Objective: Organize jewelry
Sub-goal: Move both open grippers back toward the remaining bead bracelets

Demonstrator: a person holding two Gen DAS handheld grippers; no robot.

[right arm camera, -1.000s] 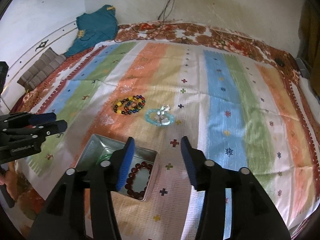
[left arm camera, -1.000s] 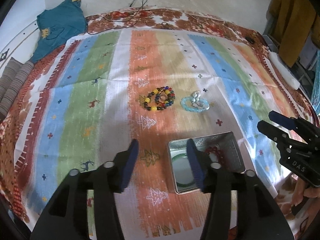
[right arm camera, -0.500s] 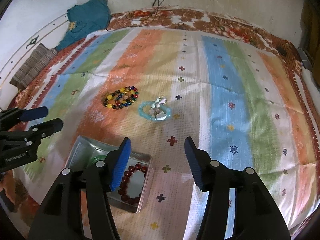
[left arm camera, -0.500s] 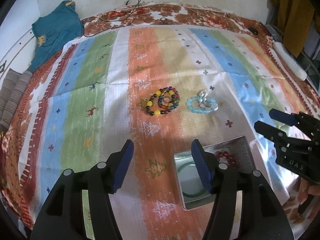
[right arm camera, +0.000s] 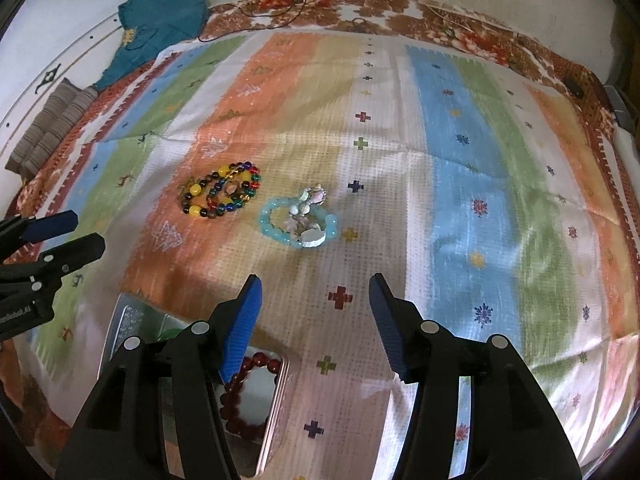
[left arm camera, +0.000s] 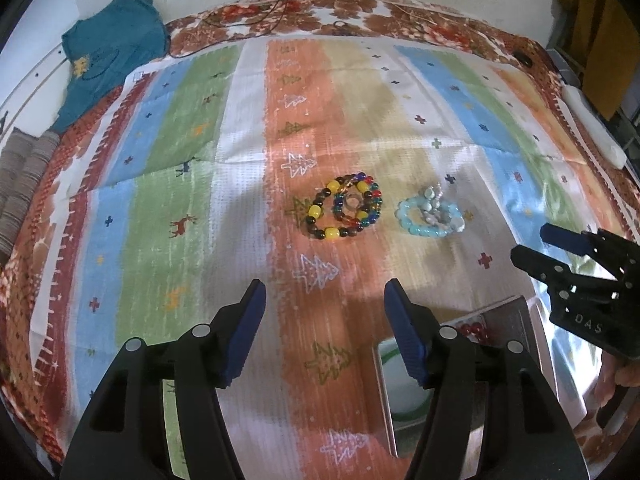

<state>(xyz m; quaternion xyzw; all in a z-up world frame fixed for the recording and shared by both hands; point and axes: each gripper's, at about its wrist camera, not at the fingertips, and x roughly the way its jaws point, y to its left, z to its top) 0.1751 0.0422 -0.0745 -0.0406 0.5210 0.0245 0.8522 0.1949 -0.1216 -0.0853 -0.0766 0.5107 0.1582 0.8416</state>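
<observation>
Striped cloth in green, blue, orange and white covers the whole working surface, with a teal garment bunched at the upper left of both views and a dark cable trailing along the top edge. Near the middle of the left wrist frame lie two loose pieces: a multicoloured bead bracelet, coiled on the orange stripe, and just to its right, apart from it, a pale blue bead bracelet with shell-like charms heaped on it. At the lower right sits a metal tin; a dark red bead bracelet rests inside it, and a green bangle shows beside that, partly hidden behind a finger.

Both tools hover above the cloth with nothing between their pads. The left gripper has its jaws spread wide, lined up roughly below the multicoloured bracelet. The right gripper is likewise released, pointing towards the pale blue one.

Judging by this, two pieces are stowed and two remain. The step in hand looks like an approach for the next pick. That calls for lowering one tool so a pad slips under or against the beads, pinching a section of the strand, then carrying it to the tin
</observation>
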